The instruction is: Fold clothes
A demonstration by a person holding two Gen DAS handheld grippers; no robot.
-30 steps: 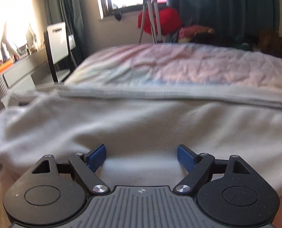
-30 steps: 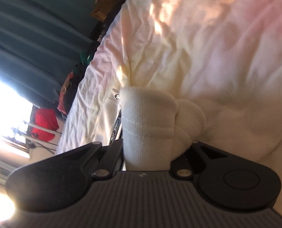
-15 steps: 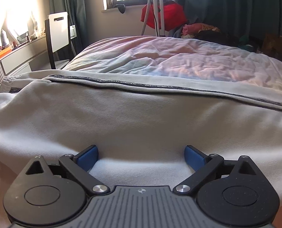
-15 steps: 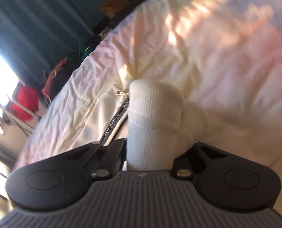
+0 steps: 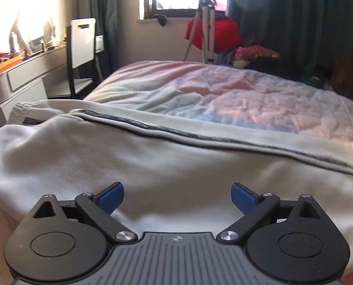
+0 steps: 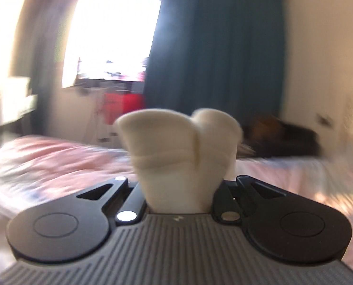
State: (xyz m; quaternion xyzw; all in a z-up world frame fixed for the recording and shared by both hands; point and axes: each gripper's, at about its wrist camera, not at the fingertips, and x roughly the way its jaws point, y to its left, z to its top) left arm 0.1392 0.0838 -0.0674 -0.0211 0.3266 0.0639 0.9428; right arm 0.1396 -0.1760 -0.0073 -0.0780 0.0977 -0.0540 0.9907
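White garment (image 5: pixel 176 166) lies under the spread left tool (image 5: pixel 177 198).

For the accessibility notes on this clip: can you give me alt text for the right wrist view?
The right gripper is shut on a bunched fold of cream knit garment, held up above a pink rumpled bed cover. Behind, blurred, are a bright window and a dark blue curtain.

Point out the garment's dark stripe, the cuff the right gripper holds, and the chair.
Stripe (image 5: pixel 200 140), left wrist view, mid-length of the stripe.
Cuff (image 6: pixel 162 147), right wrist view, ribbed face above the jaws.
Chair (image 5: pixel 83 42), left wrist view, white backrest.
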